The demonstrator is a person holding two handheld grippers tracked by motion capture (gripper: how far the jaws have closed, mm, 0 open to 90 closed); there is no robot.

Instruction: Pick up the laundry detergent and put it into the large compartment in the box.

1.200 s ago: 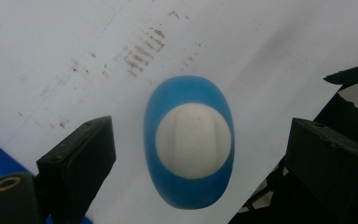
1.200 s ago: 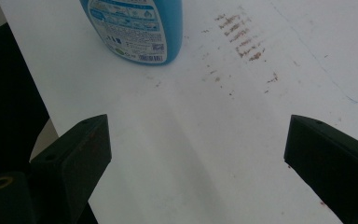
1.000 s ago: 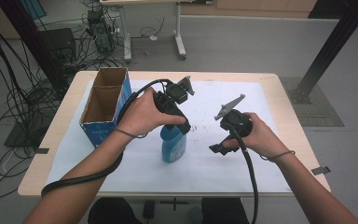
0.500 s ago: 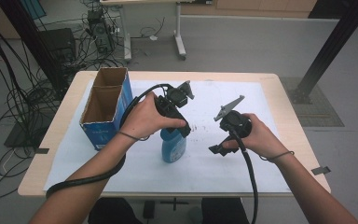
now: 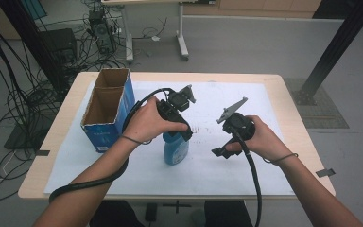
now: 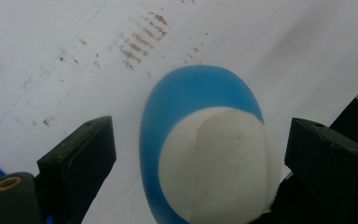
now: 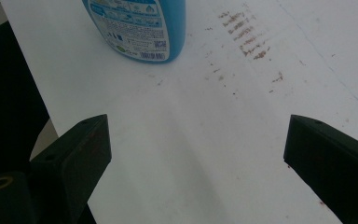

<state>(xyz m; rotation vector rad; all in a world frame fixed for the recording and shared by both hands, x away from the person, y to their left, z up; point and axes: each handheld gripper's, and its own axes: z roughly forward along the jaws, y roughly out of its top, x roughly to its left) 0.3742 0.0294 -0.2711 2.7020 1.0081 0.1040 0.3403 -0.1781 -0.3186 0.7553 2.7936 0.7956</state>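
Bottle: blue plastic bottle with white cap (image 6: 214, 163) is stood upright for top grasping.
Left gripper (image 6: 200, 154): held spread around the cap, unclamped.
Right gripper (image 7: 196, 154): kept agape beside the bottle, empty.

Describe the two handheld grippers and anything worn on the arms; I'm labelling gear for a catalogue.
Both the left gripper and right gripper are black, with blocky jaws, a grey three-cornered plate on top and a thick black cable trailing back. Forearms are unsleeved; each wrist wears a thin dark band.
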